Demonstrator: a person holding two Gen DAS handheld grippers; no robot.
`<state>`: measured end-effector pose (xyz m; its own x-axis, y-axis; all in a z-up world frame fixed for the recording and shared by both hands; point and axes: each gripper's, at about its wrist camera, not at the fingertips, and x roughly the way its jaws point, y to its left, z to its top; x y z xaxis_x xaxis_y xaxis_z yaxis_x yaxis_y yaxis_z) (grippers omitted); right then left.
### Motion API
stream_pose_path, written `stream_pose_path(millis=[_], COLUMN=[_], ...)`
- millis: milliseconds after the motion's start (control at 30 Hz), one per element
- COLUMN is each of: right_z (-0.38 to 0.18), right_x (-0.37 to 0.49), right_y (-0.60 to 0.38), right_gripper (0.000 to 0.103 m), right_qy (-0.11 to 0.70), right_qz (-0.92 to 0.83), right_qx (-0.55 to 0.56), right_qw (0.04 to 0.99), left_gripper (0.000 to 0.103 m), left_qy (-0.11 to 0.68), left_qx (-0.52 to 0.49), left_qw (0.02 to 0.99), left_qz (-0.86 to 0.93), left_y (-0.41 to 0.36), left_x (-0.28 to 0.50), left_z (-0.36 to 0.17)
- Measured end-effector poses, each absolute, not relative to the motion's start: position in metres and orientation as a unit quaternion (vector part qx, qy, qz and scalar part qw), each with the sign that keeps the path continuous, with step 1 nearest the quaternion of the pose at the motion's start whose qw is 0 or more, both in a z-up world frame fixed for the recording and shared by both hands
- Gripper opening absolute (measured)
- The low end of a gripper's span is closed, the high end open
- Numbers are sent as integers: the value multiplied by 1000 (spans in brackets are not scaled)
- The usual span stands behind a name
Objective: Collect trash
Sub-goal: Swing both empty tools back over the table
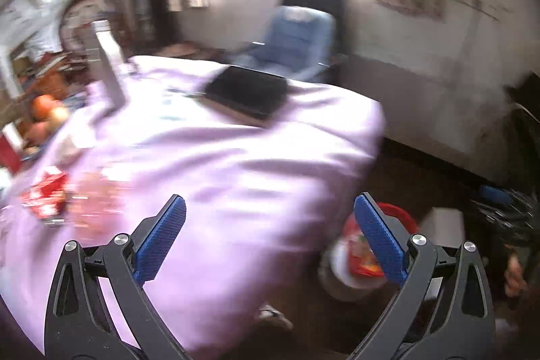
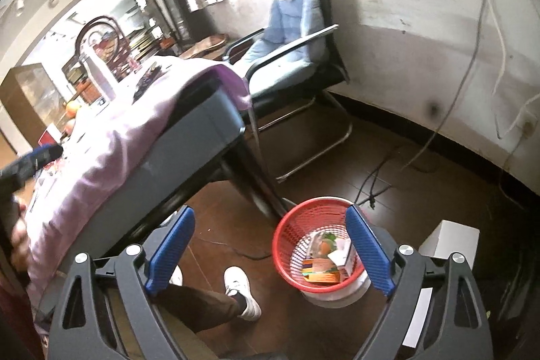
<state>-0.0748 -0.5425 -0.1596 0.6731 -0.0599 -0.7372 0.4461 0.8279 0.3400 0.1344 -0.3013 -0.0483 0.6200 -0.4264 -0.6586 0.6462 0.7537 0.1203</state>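
Now I am holding both the left gripper [image 1: 270, 211] and right gripper [image 2: 270, 225] spread wide and empty, seeing the red mesh wastebasket [image 2: 293, 226] of wrappers [image 2: 320, 272] on the floor beside the lilac-draped table [image 2: 101, 154], an office chair [image 2: 303, 32] behind, no labels legible.

The left gripper [image 1: 270, 218] hangs with its blue-padded jaws spread wide and nothing between them, over the near edge of a table draped in a lilac cloth [image 1: 219, 164]. On the cloth lie a flat black device [image 1: 248, 90] towards the far side and a red-and-white wrapper [image 1: 45, 194] at the left (too smeared by motion blur to read), with orange fruit [image 1: 45, 108] beyond the left edge. Down on the dark floor to the right, partly hidden behind the right finger, stands a red basket [image 1: 401, 216] holding colourful packets, a white box [image 1: 443, 225] just beside it, and a chair with a blue cushion [image 1: 293, 39] sits against the far wall under a bright window.
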Motion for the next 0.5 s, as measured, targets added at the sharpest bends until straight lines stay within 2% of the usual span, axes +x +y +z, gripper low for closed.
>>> stream_pose_path(millis=[267,500], right_z=[-137,-119], right_x=[-42,-4], right_y=[-503,-464], right_gripper=[89,89], right_qy=[381,388], right_qz=[-108,-73], right_qx=[231,197], right_qw=[889,897], left_gripper=[96,96], left_qy=[319,354], left_qx=[73,-21], left_qw=[931,930], left_qz=[-163,-101], left_y=[-162,-76], left_x=[243,315], left_z=[-16,-35])
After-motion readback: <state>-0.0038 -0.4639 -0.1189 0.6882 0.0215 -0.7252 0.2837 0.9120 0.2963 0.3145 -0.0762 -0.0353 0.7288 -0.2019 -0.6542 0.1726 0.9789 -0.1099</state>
